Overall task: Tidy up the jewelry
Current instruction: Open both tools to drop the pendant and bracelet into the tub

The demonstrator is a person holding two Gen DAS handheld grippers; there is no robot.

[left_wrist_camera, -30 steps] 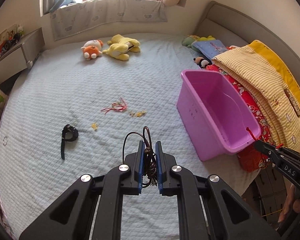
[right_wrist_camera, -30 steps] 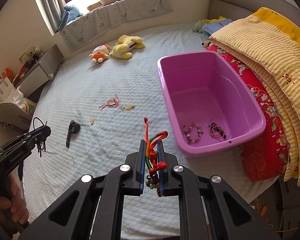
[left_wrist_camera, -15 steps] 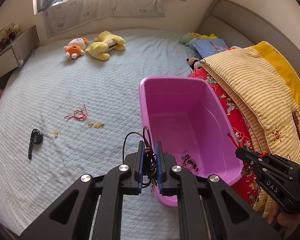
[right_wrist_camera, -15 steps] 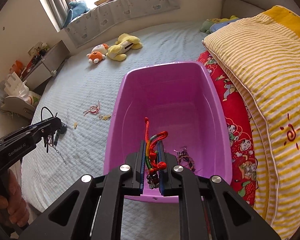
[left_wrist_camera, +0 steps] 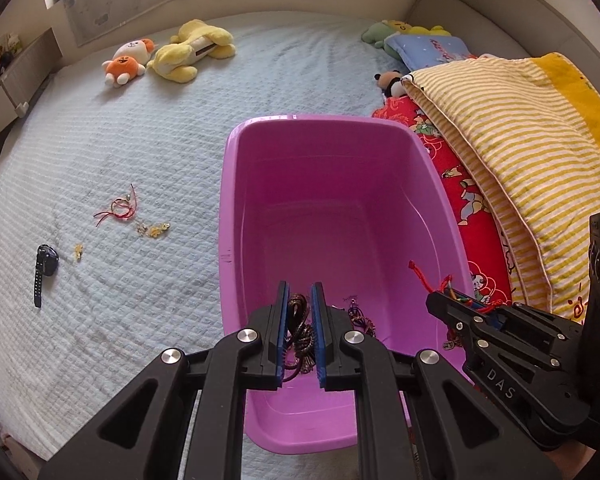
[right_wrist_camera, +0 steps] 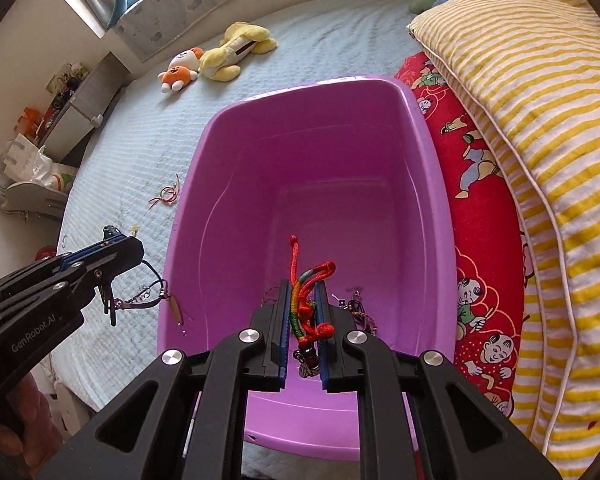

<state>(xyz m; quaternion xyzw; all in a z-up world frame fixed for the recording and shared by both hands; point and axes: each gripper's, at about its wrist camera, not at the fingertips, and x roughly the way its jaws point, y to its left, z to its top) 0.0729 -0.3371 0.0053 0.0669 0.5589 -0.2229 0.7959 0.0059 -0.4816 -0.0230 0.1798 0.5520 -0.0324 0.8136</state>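
A purple plastic tub [left_wrist_camera: 236, 216] [right_wrist_camera: 436, 184] stands on the pale blue bed. My left gripper [left_wrist_camera: 300, 300] is shut on a dark cord necklace [left_wrist_camera: 298, 328] over the tub's near end; it also shows in the right wrist view [right_wrist_camera: 112, 240], its cord and pendant [right_wrist_camera: 156, 300] hanging at the tub's left rim. My right gripper [right_wrist_camera: 304, 292] is shut on a red multicoloured braided bracelet [right_wrist_camera: 306, 296] over the tub, and shows in the left wrist view [left_wrist_camera: 440, 296]. Beaded jewelry [left_wrist_camera: 360, 318] lies on the tub floor.
On the bed left of the tub lie a red string bracelet [left_wrist_camera: 118, 208], small gold pieces [left_wrist_camera: 154, 230] and a black watch [left_wrist_camera: 44, 268]. Plush toys [left_wrist_camera: 172, 54] lie at the far side. Folded red and yellow-striped quilts [left_wrist_camera: 520, 152] press against the tub's right side.
Both grippers have moved from the bed's open part over the tub, still holding their pieces. The jaws look slightly wider than before.
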